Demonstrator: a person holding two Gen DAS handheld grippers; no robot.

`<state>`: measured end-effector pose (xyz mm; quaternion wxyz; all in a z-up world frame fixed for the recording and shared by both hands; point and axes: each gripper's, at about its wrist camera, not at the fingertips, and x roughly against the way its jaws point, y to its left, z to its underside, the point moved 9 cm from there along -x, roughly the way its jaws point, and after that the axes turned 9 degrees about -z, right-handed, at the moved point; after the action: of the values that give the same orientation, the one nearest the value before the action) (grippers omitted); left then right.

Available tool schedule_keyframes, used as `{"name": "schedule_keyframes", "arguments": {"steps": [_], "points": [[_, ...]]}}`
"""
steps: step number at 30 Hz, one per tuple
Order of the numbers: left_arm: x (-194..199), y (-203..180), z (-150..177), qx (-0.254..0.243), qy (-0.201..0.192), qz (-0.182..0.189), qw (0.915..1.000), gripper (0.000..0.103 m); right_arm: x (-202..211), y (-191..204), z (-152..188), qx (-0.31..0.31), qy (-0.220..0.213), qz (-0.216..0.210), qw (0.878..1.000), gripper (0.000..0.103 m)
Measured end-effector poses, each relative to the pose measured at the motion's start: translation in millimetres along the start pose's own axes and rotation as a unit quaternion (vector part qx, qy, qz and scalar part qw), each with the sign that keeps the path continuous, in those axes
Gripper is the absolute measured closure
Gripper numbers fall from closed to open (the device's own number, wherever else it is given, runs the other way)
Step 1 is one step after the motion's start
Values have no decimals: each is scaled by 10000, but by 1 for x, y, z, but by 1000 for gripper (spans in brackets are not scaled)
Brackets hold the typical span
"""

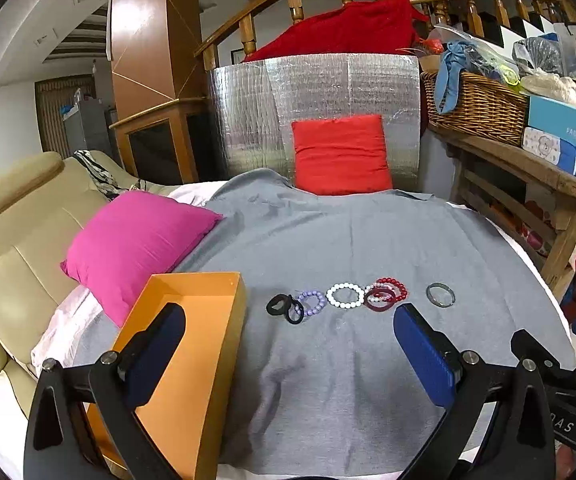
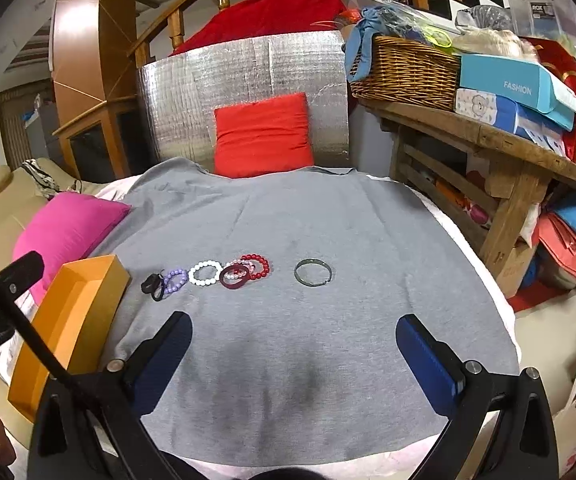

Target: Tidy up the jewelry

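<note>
A row of bracelets lies on the grey cloth (image 1: 328,248): black bands (image 1: 282,307), a purple bead bracelet (image 1: 313,303), a white bead bracelet (image 1: 345,295), a dark red band over pink and red beads (image 1: 386,295), and apart to the right a grey-green bangle (image 1: 440,294). The same row shows in the right wrist view, from the black bands (image 2: 153,285) to the bangle (image 2: 313,272). An open orange box (image 1: 192,344) sits left of the row. My left gripper (image 1: 288,320) is open, short of the bracelets, its left finger over the box. My right gripper (image 2: 294,328) is open and empty.
A pink pillow (image 1: 136,240) lies at the left, a red pillow (image 1: 340,154) leans on a silver foil panel (image 1: 316,92) at the back. A beige sofa (image 1: 12,240) is left. A wooden bench (image 2: 488,140) with a wicker basket (image 2: 404,72) and boxes stands right.
</note>
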<state>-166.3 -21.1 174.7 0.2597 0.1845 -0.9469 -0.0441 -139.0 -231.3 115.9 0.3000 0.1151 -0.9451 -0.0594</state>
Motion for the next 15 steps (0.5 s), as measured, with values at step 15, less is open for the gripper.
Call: {"name": "schedule_keyframes", "arguments": {"steps": [15], "points": [[-16, 11, 7, 112, 124, -56, 9998, 0, -10, 2, -2, -96, 111, 44, 9999, 0]]}}
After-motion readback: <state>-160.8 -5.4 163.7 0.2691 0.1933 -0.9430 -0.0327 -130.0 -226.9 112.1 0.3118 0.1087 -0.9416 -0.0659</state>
